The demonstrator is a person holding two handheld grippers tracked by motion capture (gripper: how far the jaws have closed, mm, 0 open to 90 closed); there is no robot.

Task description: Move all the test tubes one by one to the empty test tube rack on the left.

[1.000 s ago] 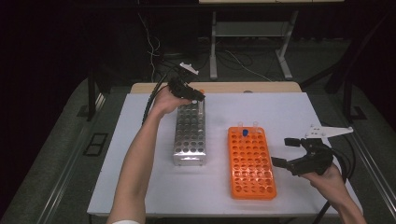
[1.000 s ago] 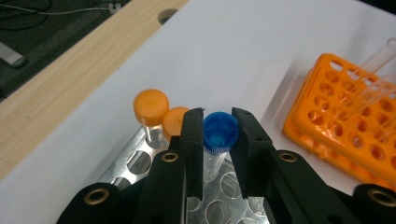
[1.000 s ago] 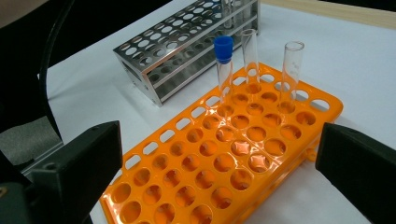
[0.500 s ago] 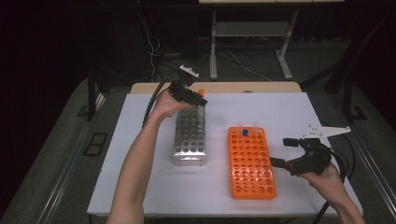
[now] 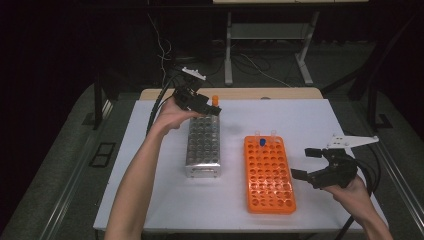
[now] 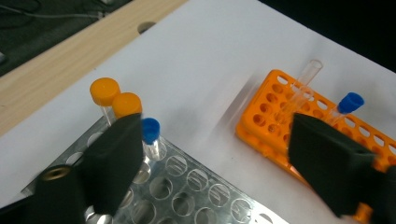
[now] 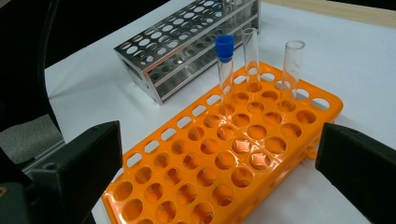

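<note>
Scene: a white tabletop (image 5: pixel 310 125) with two tube racks, seen from above and from each gripper.
Steel rack (image 5: pixel 203 146): left of centre, mostly bare holes; three capped tubes stand at its far end.
Orange-capped tubes (image 6: pixel 116 103): two, side by side in the steel rack's far corner.
Blue-capped tube (image 6: pixel 151 133): upright in a steel rack hole just beside the orange-capped pair, near the inner face of one left jaw, not touched by it.
Left gripper (image 5: pixel 209 108): held above the steel rack's far end; its jaws have just been opening and now stand wide, nothing between them.
Orange rack (image 5: pixel 269 175): right of the steel rack, apart from it; at its far end a blue-capped tube (image 7: pixel 224 65) and two open tubes (image 7: pixel 272 65).
Right gripper (image 5: pixel 310 165): low beside the orange rack's right edge, jaws wide, holding nothing.
Risk, left: the near jaw sits close to the standing tubes; a sideways drift as the hand leaves could knock one askew or tip it out.
Risk, right: the open tubes are clear and lean slightly; a misjudged close could push one over or pinch two.
</note>
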